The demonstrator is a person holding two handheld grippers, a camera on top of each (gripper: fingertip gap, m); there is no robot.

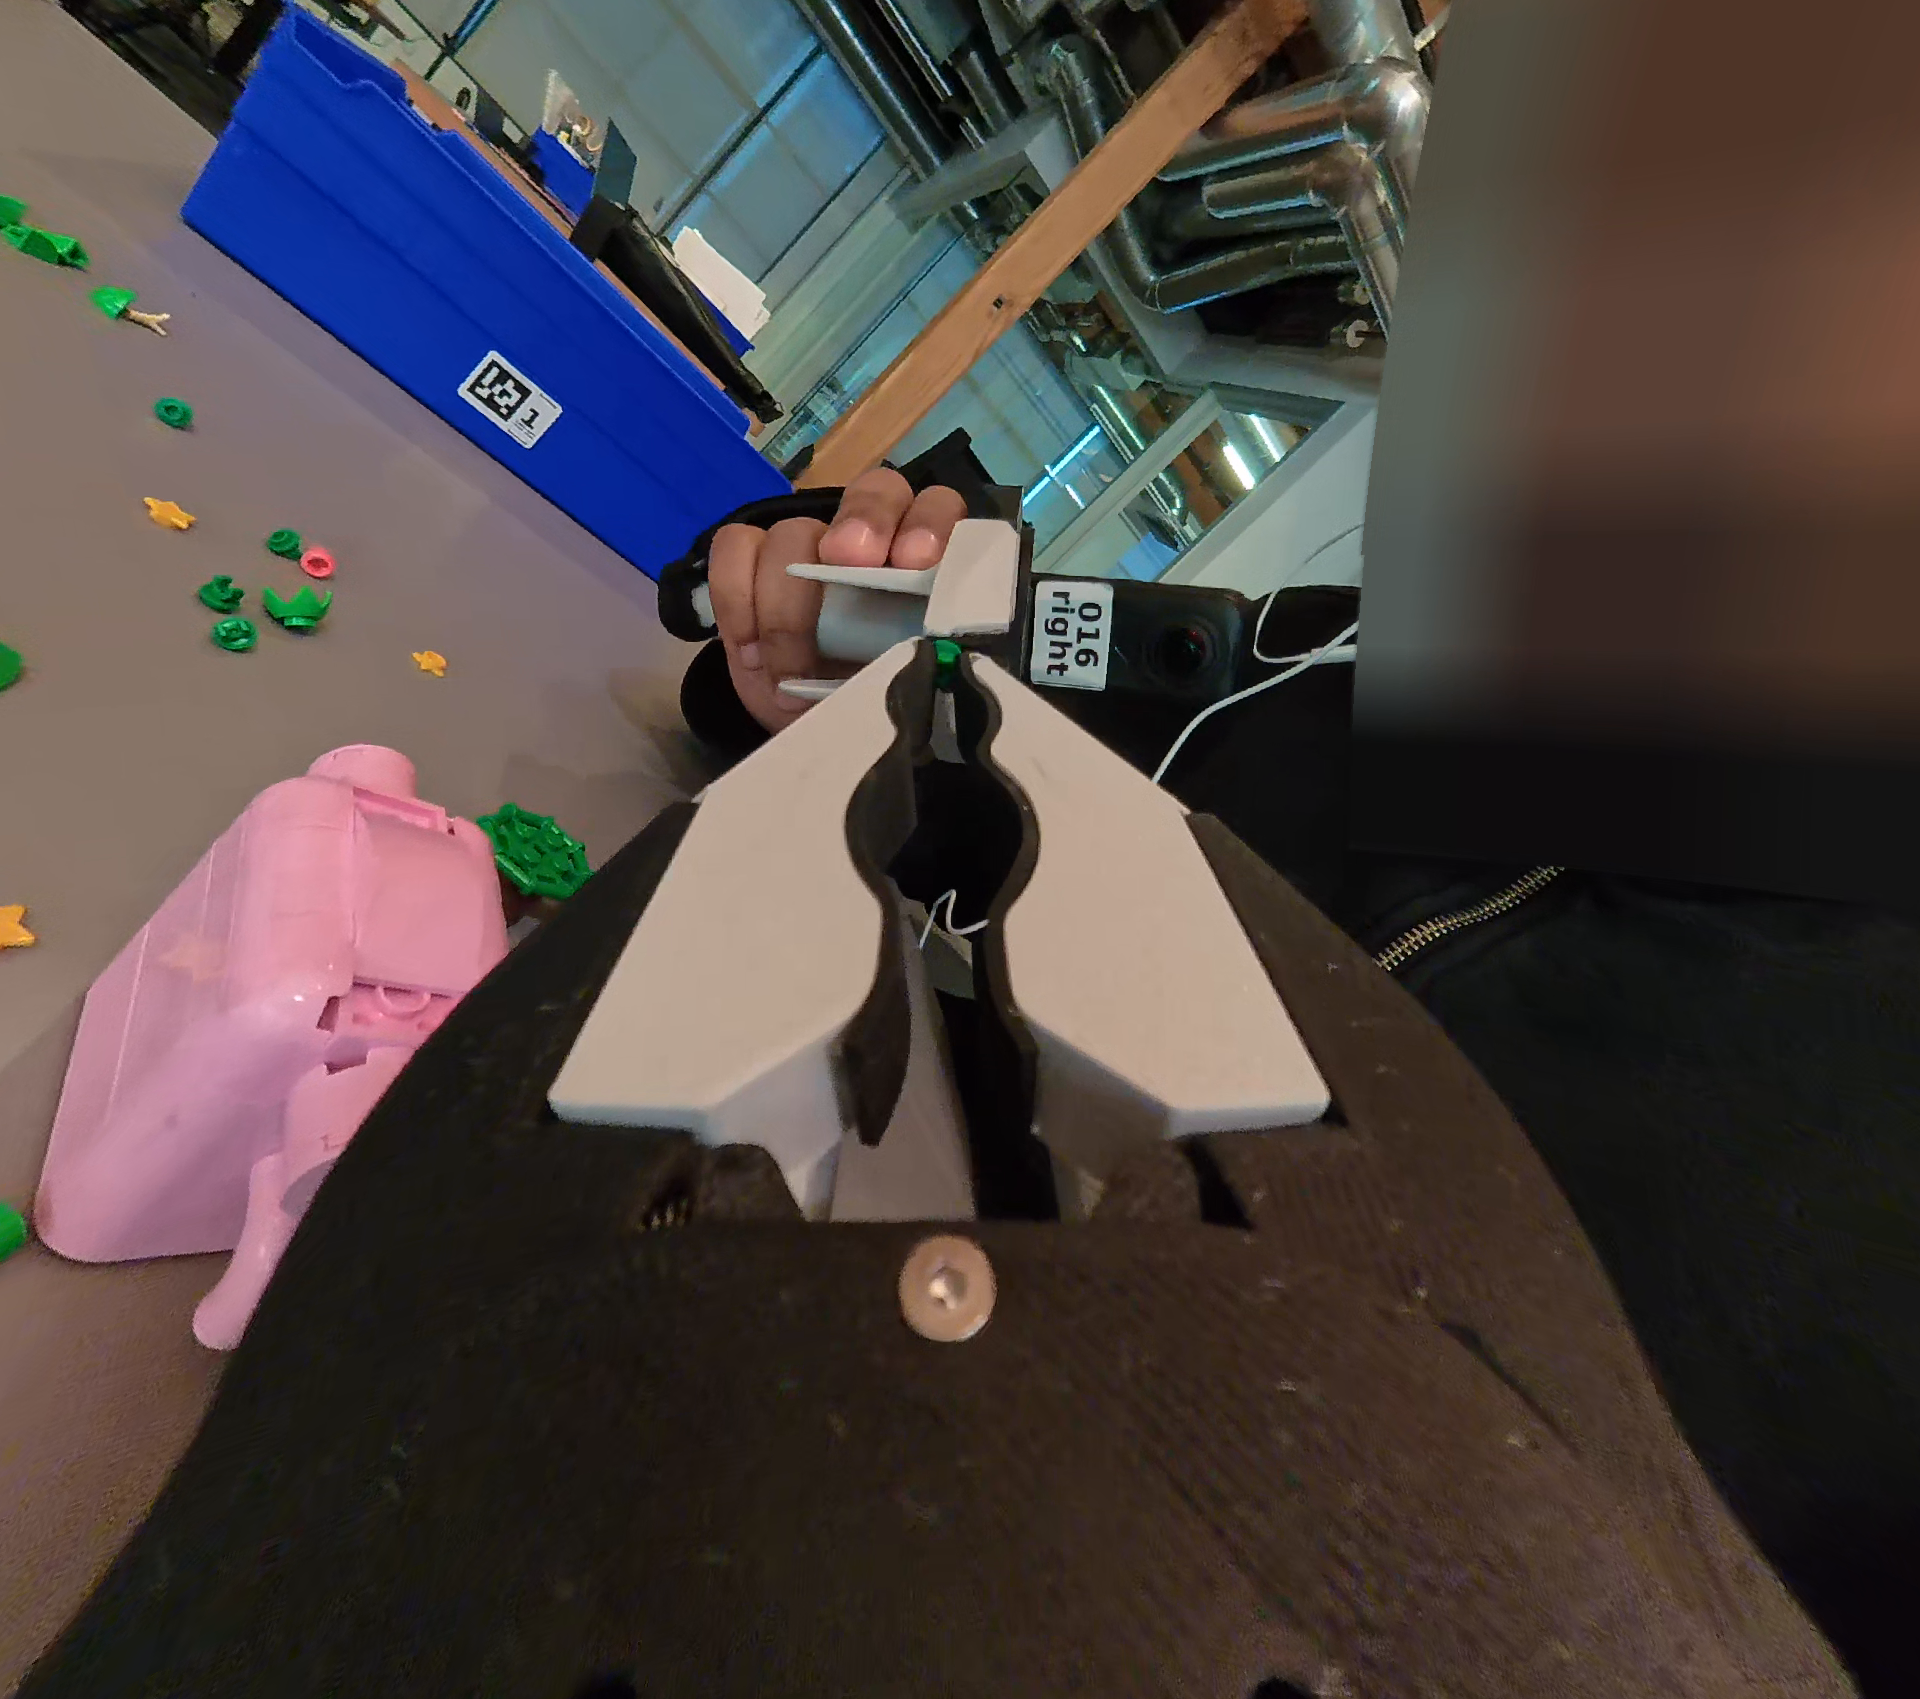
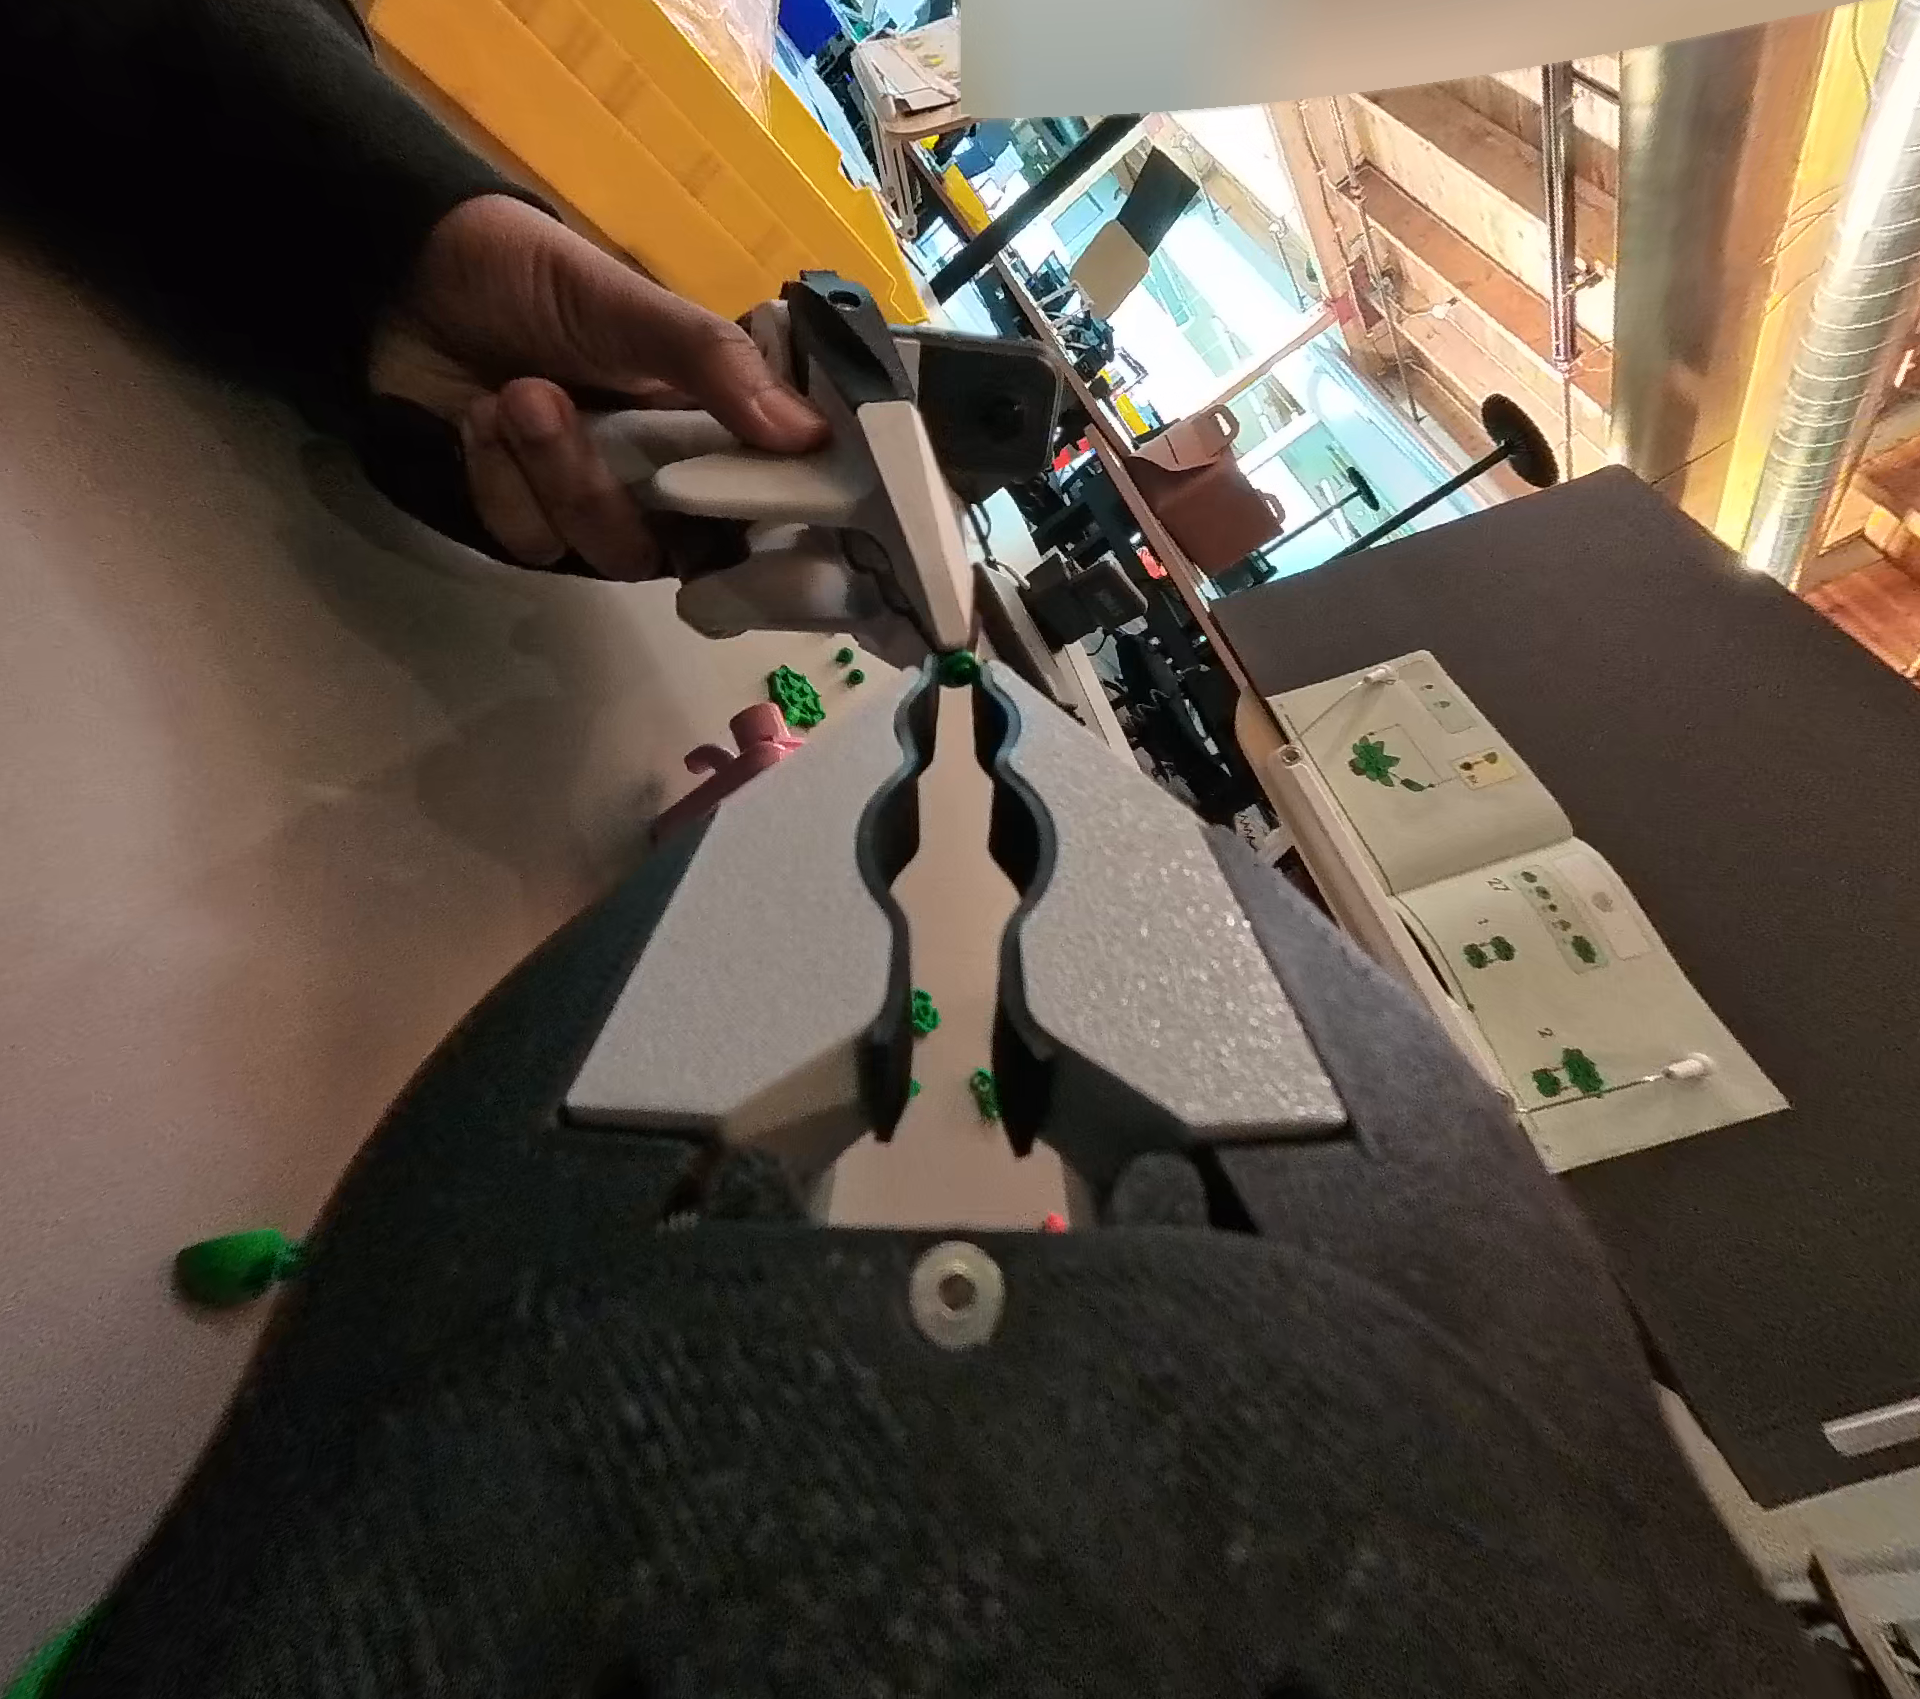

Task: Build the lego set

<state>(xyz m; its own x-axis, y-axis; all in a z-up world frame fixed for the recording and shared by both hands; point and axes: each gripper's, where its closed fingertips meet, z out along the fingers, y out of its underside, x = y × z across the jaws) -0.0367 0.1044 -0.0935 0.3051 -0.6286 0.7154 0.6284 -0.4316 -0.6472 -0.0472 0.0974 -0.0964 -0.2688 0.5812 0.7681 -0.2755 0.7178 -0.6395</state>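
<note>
My left gripper (image 1: 943,675) is shut on a small green lego piece (image 1: 944,655) pinched at its fingertips, held above the grey table. My right gripper (image 2: 956,681) is shut on a small green piece (image 2: 956,665) at its tips too. The two grippers meet tip to tip: the right one (image 1: 951,633) shows just beyond the left's tips, and the left one (image 2: 948,643) just beyond the right's. I cannot tell whether it is one piece or two pressed together. A pink lego watering can (image 1: 281,974) lies on the table at the left, with a green round lattice piece (image 1: 535,849) beside it.
Small green, yellow and pink pieces (image 1: 296,607) are scattered on the grey table (image 1: 416,506). A blue bin (image 1: 436,267) stands behind them. An open instruction booklet (image 2: 1507,901) lies on a black mat at the right. A yellow bin (image 2: 623,70) stands at the back. The grippers are tip to tip, or close to it.
</note>
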